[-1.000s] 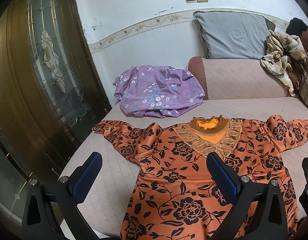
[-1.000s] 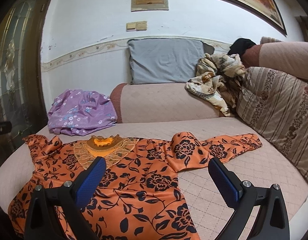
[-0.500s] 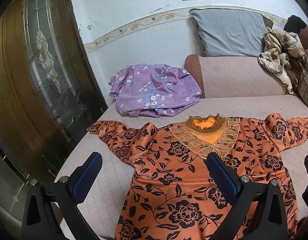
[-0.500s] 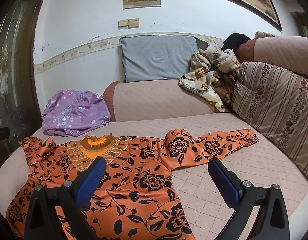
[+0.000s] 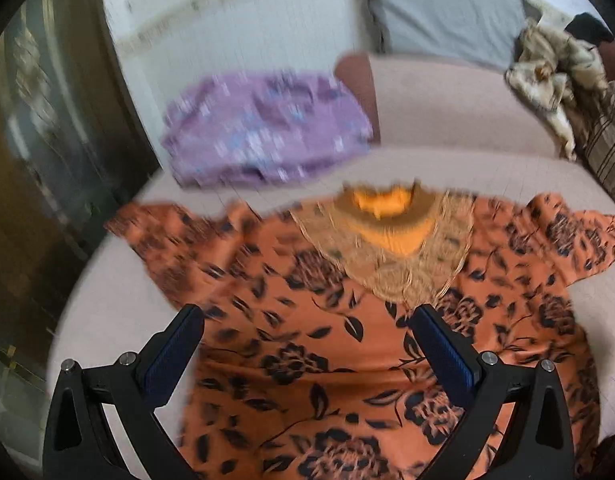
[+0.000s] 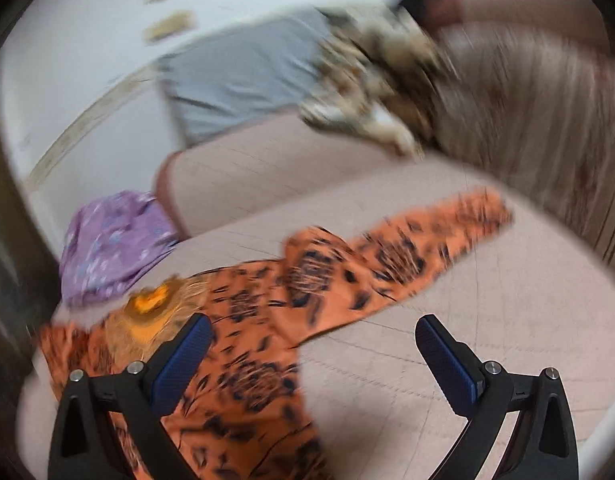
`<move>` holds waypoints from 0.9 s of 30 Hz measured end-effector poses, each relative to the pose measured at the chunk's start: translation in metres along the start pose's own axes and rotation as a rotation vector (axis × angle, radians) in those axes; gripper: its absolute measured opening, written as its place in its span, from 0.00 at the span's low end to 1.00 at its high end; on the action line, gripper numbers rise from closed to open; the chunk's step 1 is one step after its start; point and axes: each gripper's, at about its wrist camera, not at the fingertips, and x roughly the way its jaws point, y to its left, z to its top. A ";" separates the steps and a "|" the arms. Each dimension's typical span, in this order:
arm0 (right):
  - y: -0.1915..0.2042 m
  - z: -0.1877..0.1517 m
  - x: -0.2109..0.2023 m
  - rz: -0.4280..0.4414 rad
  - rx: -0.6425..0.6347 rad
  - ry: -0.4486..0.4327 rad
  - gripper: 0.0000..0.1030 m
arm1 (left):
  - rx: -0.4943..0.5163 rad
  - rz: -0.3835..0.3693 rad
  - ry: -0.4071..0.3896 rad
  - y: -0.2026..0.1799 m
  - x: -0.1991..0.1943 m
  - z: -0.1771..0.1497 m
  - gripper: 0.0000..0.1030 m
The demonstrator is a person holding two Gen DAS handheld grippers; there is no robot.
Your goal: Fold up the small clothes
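Observation:
An orange blouse with black flowers (image 5: 327, 320) lies spread flat on the pink sofa seat (image 5: 107, 312), lace collar (image 5: 391, 240) away from me, sleeves out to both sides. My left gripper (image 5: 307, 320) is open and empty above the blouse's body. In the right wrist view the blouse (image 6: 267, 312) lies at lower left and its right sleeve (image 6: 407, 256) stretches to the right. My right gripper (image 6: 313, 330) is open and empty above the blouse's side edge and the bare seat (image 6: 487, 320). Both views are blurred.
A purple floral garment (image 5: 263, 132) lies bunched at the seat's far left. A grey pillow (image 5: 443, 12) leans on the wall. A beige patterned cloth (image 5: 555, 64) and a striped cushion (image 6: 547, 120) sit at the right. A dark wooden door (image 5: 35, 140) stands left.
Both grippers have moved forward and dipped toward the blouse. The right gripper has also tilted and swung right. Both stay open; the blouse has not moved.

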 end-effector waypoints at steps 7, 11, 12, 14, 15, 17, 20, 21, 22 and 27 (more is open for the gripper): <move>-0.162 0.033 0.086 0.141 0.675 0.123 0.80 | 0.020 -0.017 0.155 -0.019 0.099 -0.021 1.00; -0.204 0.052 0.106 0.068 0.766 0.053 0.75 | 0.024 -0.101 0.234 -0.026 0.120 -0.028 1.00; -0.211 0.056 0.112 0.076 0.788 0.039 0.74 | 0.002 -0.111 0.216 -0.023 0.119 -0.029 1.00; -0.225 0.062 0.129 0.085 0.830 0.034 0.69 | -0.001 -0.111 0.221 -0.025 0.119 -0.030 1.00; -0.229 0.065 0.138 0.081 0.840 0.051 0.65 | 0.000 -0.110 0.216 -0.026 0.118 -0.032 1.00; -0.231 0.074 0.150 0.047 0.819 0.054 0.59 | -0.005 -0.107 0.217 -0.027 0.117 -0.033 1.00; -0.227 0.091 0.160 0.020 0.765 0.034 0.46 | -0.007 -0.107 0.229 -0.028 0.116 -0.033 1.00; -0.226 0.094 0.165 0.005 0.747 0.032 0.22 | -0.004 -0.109 0.229 -0.028 0.116 -0.033 1.00; -0.222 0.085 0.165 -0.015 0.730 0.033 0.10 | 0.000 -0.110 0.229 -0.028 0.115 -0.033 1.00; -0.171 0.102 0.133 0.022 0.597 -0.074 0.07 | 0.023 -0.045 0.188 -0.023 0.117 -0.011 1.00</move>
